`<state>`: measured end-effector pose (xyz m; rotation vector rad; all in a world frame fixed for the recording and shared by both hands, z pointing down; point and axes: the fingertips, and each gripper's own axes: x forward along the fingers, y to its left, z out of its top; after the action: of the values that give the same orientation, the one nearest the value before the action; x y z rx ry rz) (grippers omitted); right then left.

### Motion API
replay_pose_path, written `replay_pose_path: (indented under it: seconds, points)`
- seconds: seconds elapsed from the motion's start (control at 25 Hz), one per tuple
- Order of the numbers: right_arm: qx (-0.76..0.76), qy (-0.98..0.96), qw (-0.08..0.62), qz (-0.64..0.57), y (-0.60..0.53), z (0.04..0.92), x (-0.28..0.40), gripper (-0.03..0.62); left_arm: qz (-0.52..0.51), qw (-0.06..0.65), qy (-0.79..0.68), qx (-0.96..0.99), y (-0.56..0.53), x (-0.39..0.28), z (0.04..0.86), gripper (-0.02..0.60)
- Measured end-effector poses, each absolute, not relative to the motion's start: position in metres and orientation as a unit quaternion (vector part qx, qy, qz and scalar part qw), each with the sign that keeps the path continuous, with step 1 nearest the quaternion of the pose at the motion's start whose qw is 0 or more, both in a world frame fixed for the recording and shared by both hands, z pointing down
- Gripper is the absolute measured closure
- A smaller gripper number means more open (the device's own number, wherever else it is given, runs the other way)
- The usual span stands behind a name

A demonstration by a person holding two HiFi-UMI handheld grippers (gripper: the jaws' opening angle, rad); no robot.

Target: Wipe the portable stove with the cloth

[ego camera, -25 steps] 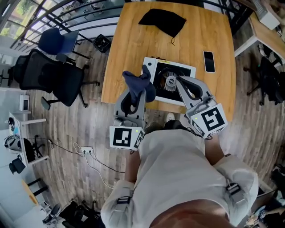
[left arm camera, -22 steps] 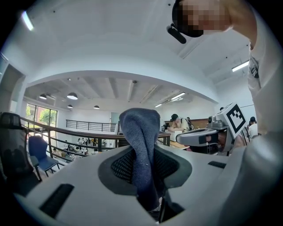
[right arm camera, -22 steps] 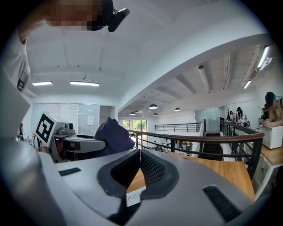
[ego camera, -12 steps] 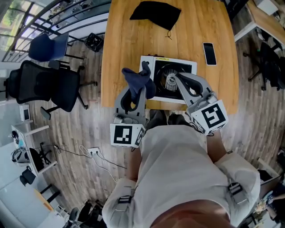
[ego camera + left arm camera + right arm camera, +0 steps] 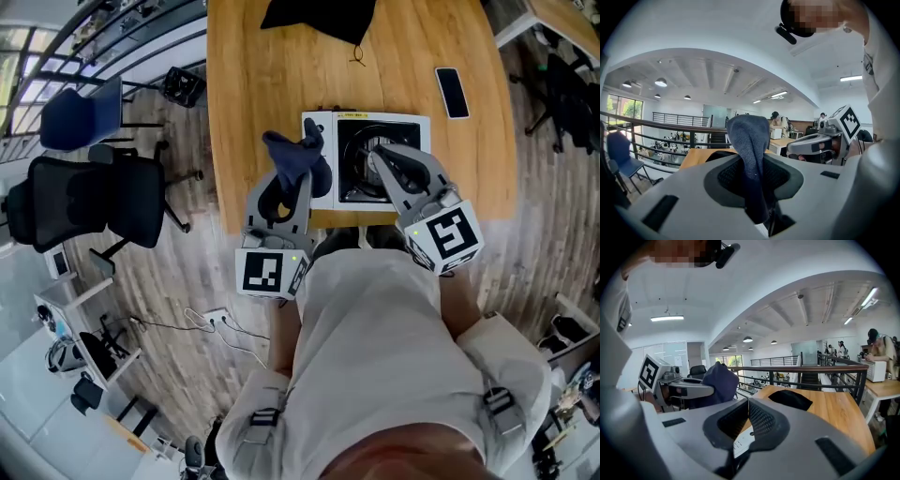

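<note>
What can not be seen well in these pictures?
Head view: the right claw covers part of the white square portable stove; the top edge cuts the black fabric pouch.
Left gripper view: the left claw and the dark blue cloth pinched in it hide the stove.

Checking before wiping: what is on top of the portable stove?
Nothing shows resting on the portable stove. The shut right gripper is over its burner and the cloth in the left gripper covers its left edge, hiding those parts.
</note>
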<state>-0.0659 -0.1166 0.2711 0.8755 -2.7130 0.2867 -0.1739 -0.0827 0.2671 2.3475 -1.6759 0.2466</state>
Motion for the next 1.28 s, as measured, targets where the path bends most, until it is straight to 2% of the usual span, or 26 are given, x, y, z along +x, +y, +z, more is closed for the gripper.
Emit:
replay_pose_path:
  seconds: [0.8,1.28]
  points:
    - [0.380,-0.890,0.189,0.168,-0.141,0.340,-0.083,0.572,0.148,0.150,-0.475,0.855,-0.147,-0.204,0.355,0.468]
    - [0.374,-0.881,0.210,0.199,-0.149,0.378,-0.114,0.572,0.189,0.163,-0.434,0.866,-0.165,-0.208,0.404,0.468]
